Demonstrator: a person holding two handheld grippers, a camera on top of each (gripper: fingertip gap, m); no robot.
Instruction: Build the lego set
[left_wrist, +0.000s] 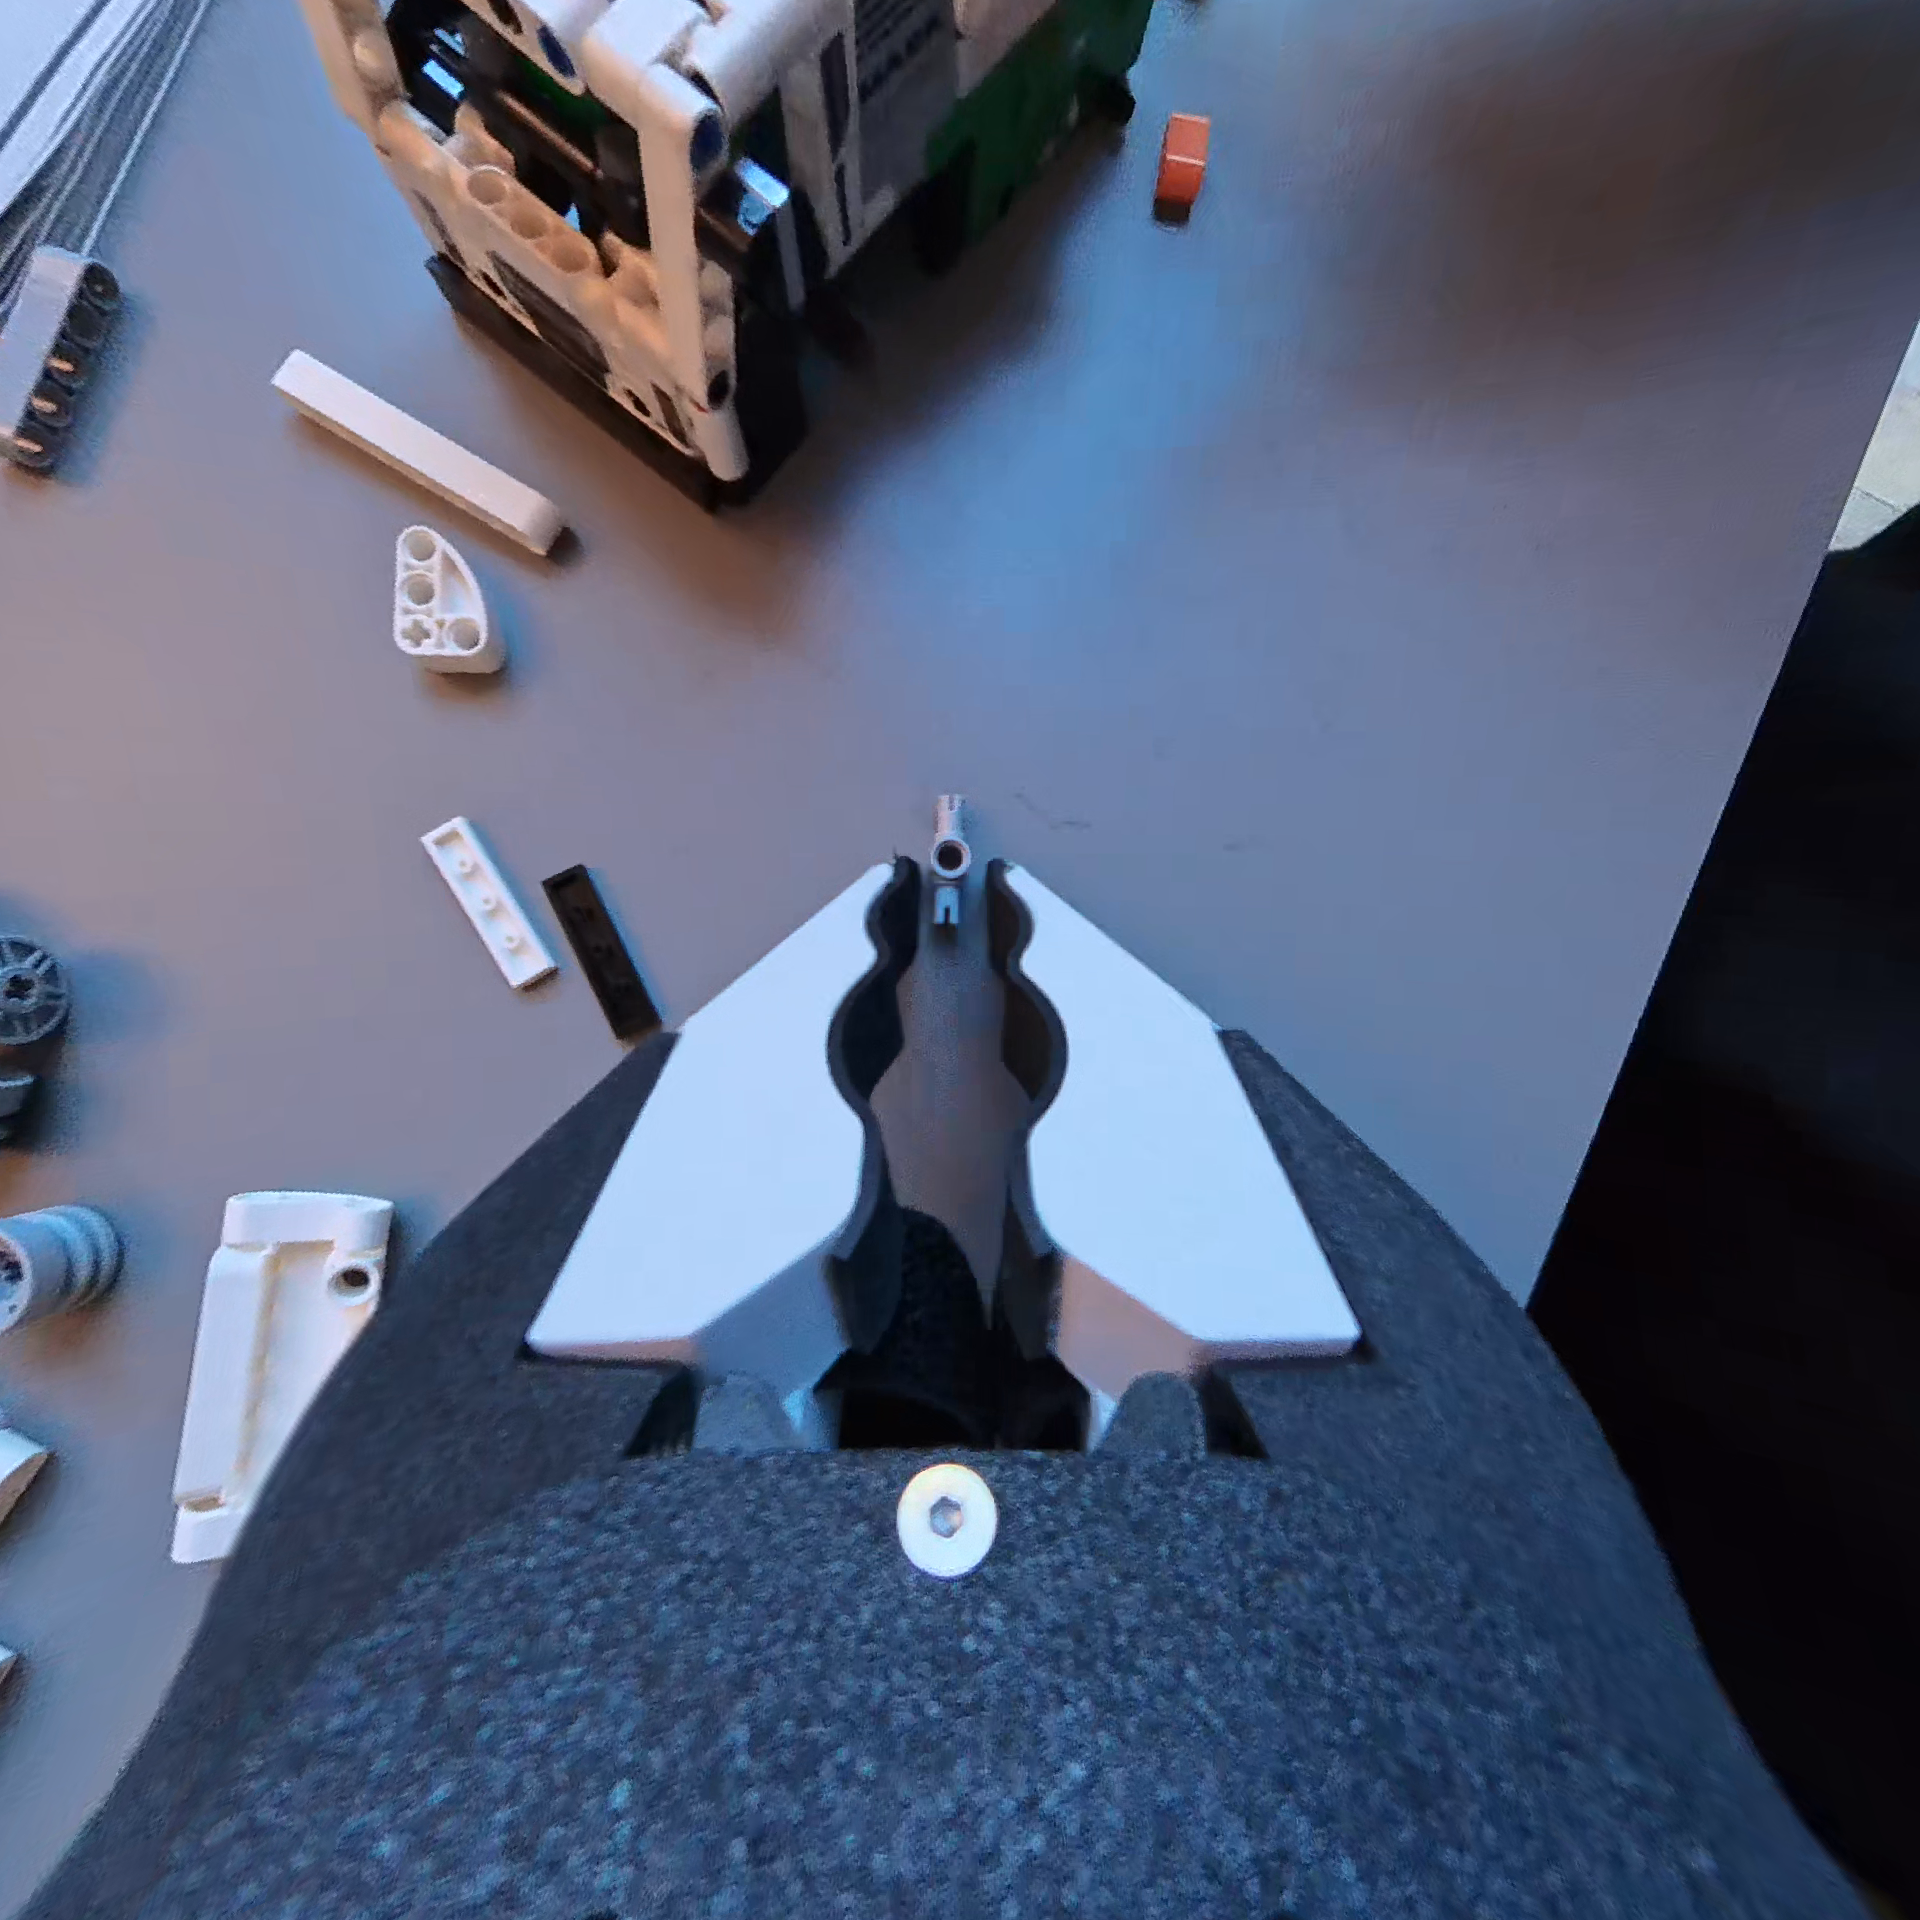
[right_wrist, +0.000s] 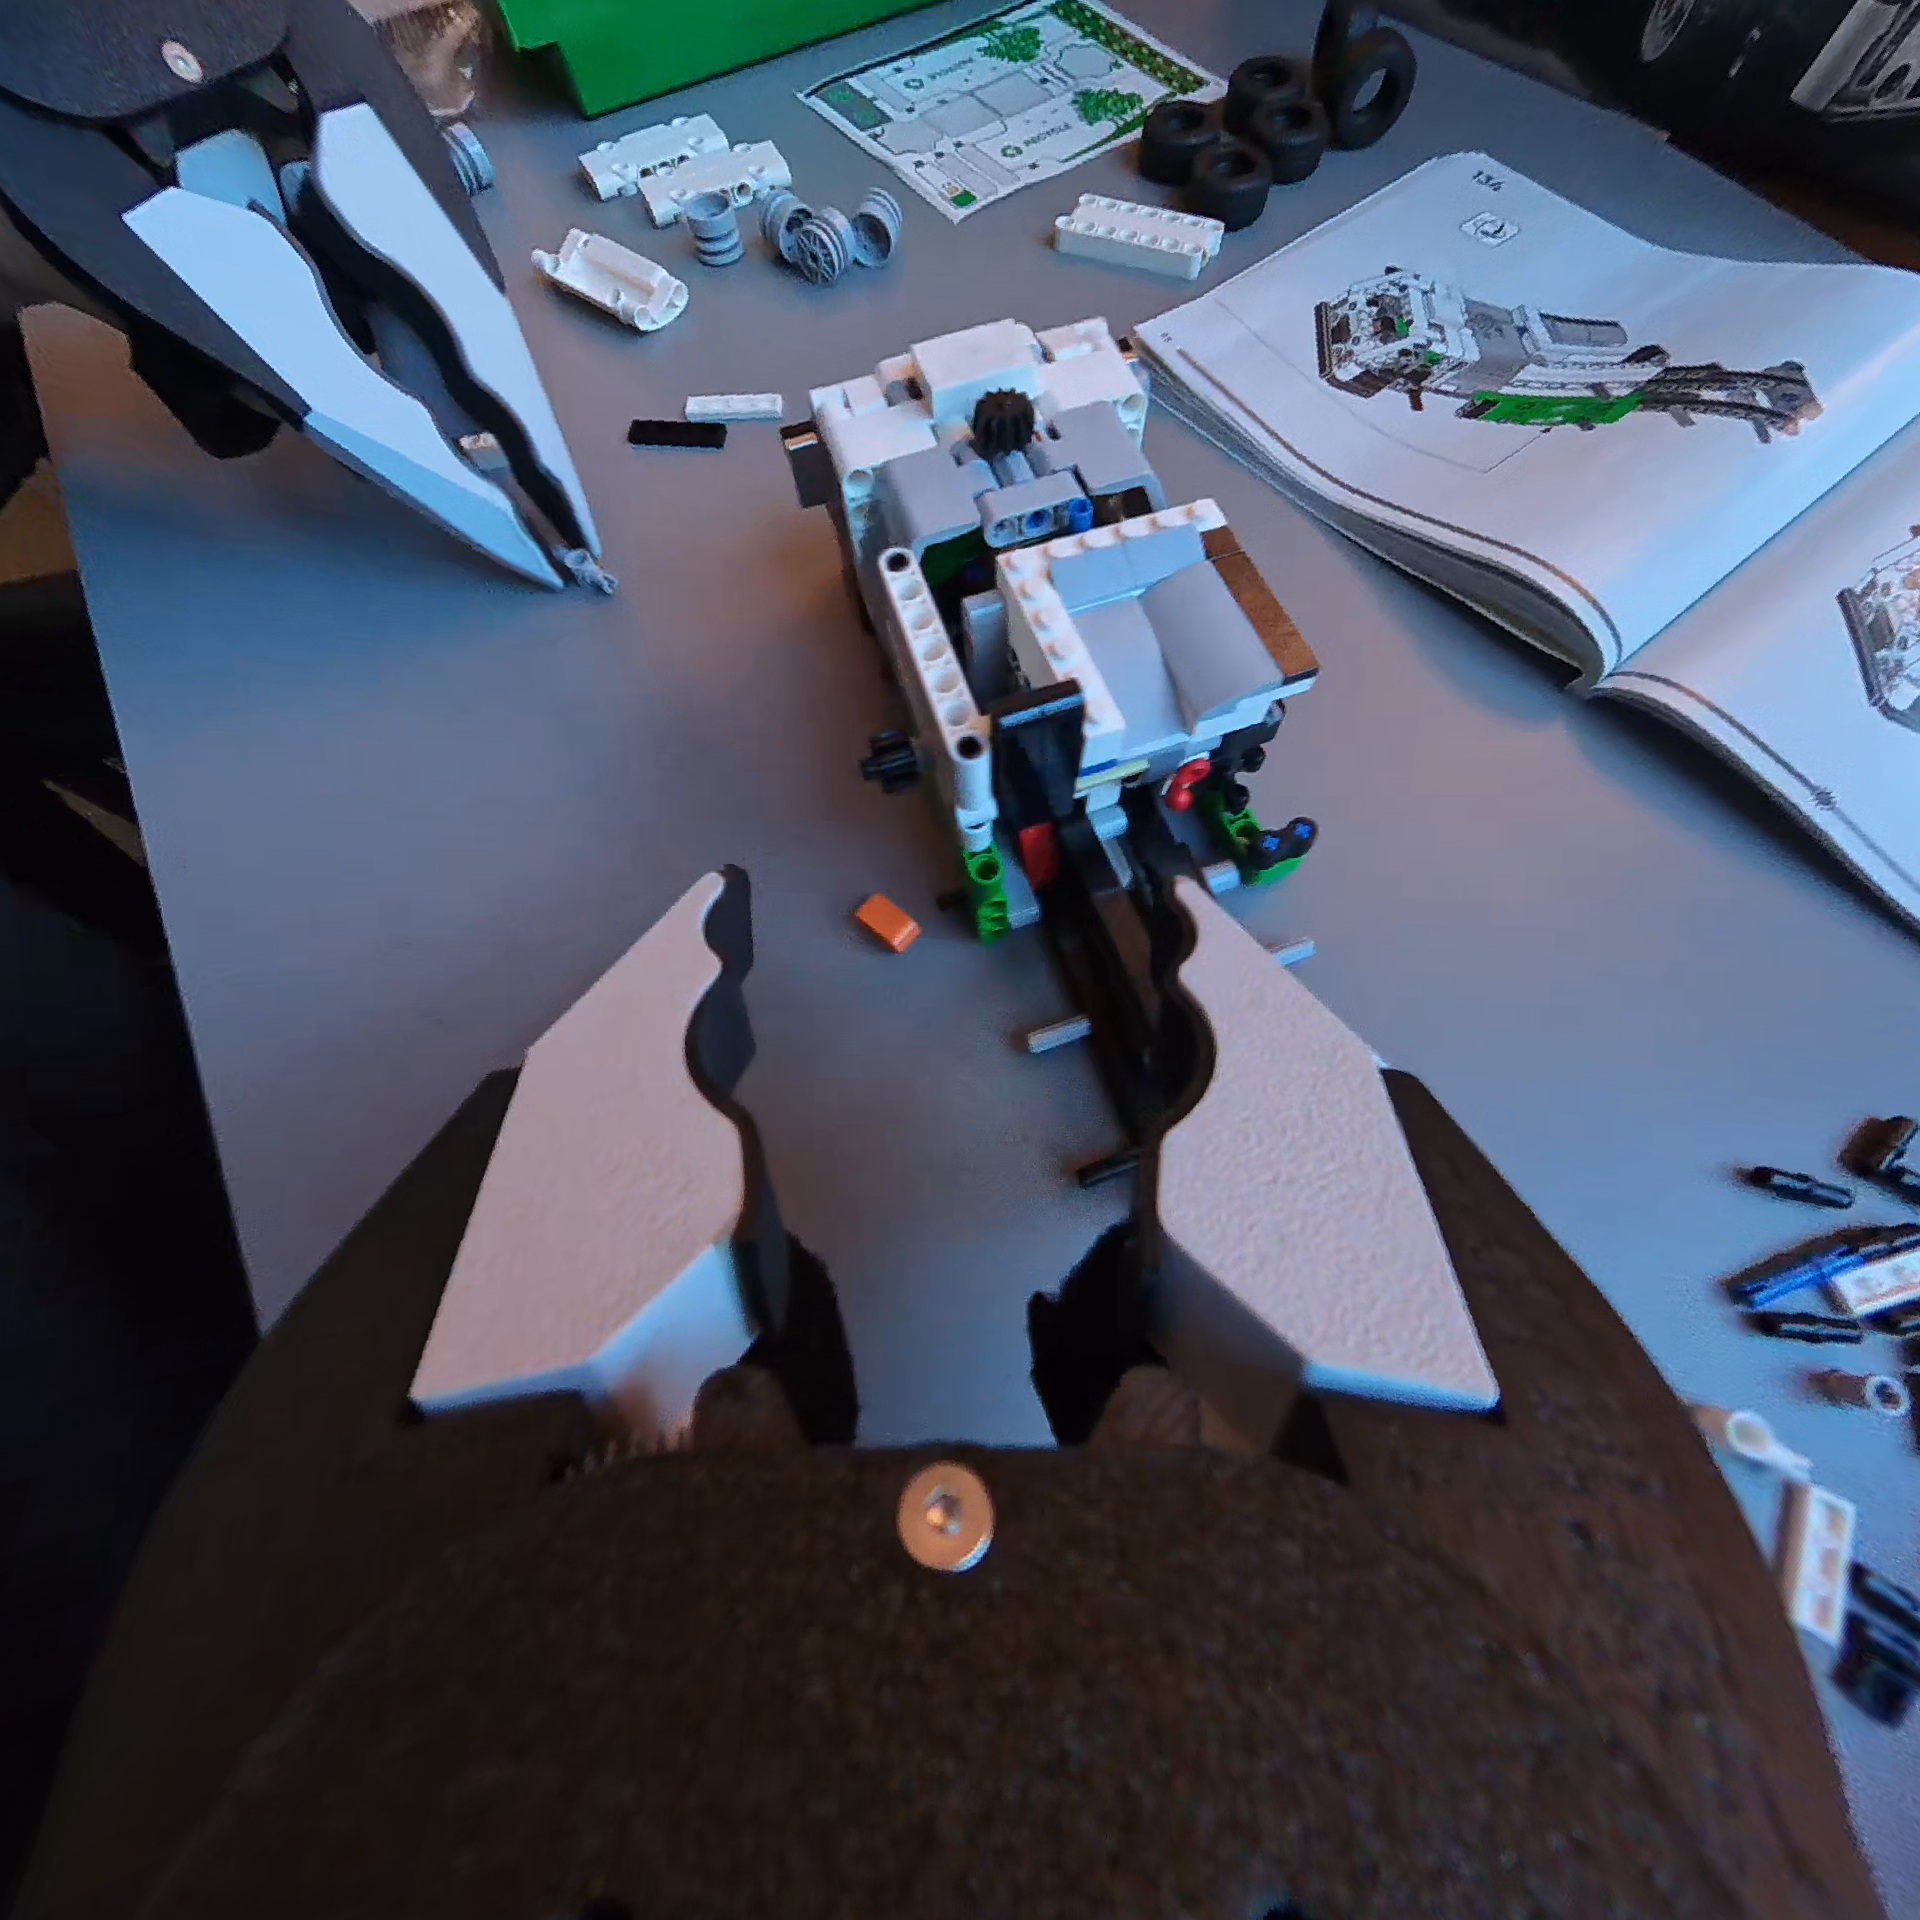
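Observation:
A partly built white, grey and green lego truck stands mid-table, and its cab end shows at the top of the left wrist view. My left gripper is shut on a small grey connector piece, low over the table to the left of the truck. It also shows in the right wrist view. My right gripper is open and empty. It sits low at the truck's rear end, where the black chassis beams run along the inside of its right finger. A small orange piece lies just ahead of it.
An open instruction booklet lies at the right, with loose dark pins below it. Black tyres, grey hubs, white parts, a sticker sheet and a green box sit at the back. A white beam and small plates lie left. The table edge is at the right.

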